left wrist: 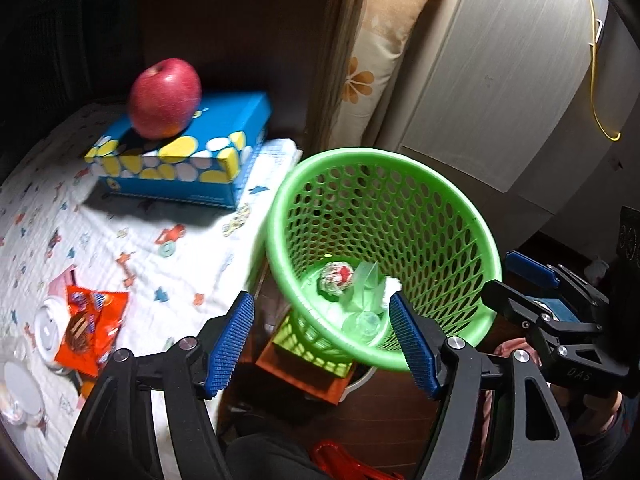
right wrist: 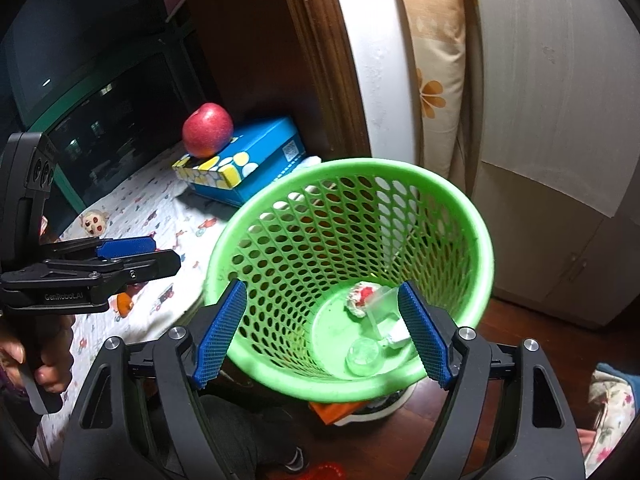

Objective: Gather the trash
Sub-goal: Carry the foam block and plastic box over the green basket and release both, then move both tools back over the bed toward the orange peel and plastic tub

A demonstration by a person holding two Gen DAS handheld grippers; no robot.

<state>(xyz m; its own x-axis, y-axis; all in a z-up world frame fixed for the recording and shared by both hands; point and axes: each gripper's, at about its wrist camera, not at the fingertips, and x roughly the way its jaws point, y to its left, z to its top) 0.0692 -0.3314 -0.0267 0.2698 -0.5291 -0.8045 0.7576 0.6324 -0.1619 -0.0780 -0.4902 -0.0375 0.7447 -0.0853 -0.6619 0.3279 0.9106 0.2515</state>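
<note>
A green perforated basket (left wrist: 420, 216) (right wrist: 280, 248) stands beside the table, below both grippers. In its bottom lie a crumpled wrapper (left wrist: 335, 278) (right wrist: 362, 298), clear plastic pieces (left wrist: 366, 288) (right wrist: 384, 312) and a clear cup (left wrist: 366, 322) (right wrist: 364, 356). My left gripper (left wrist: 322, 344) (right wrist: 166, 254) hangs open over the basket's near rim with nothing between its blue pads. My right gripper (right wrist: 323, 334) (left wrist: 500, 276) is open too, empty, just right of the rim. An orange snack wrapper (left wrist: 90, 328) lies on the table at the left.
A red apple (left wrist: 164, 98) (right wrist: 208, 130) rests on a blue tissue box (left wrist: 180, 152) (right wrist: 240, 164) on the patterned tablecloth (left wrist: 168, 264). Clear containers (left wrist: 24, 392) stand at the table's left edge. A person's hand (right wrist: 48, 364) grips the left tool. A white cabinet (left wrist: 500, 100) stands behind the basket.
</note>
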